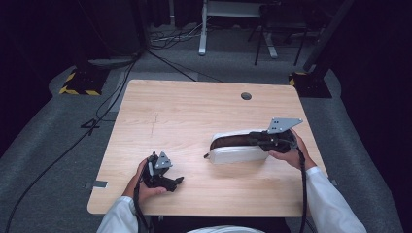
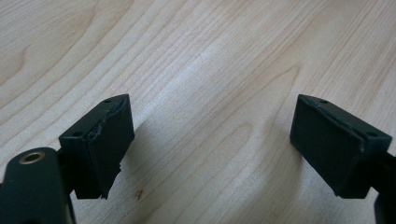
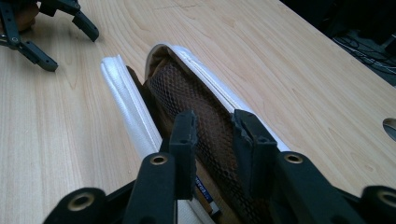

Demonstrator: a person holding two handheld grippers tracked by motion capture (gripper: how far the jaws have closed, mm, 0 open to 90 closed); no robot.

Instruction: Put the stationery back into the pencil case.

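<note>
Wooden table (image 1: 184, 107): right gripper (image 3: 212, 135), jaws narrowed inside an open white pouch (image 1: 238, 153), may drag it; left gripper (image 2: 210, 140) rests spread wide, empty.

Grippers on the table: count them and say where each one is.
2. The left gripper sits open at the near left of the light wooden table; the right gripper reaches into the open white zippered pouch at the right.
</note>
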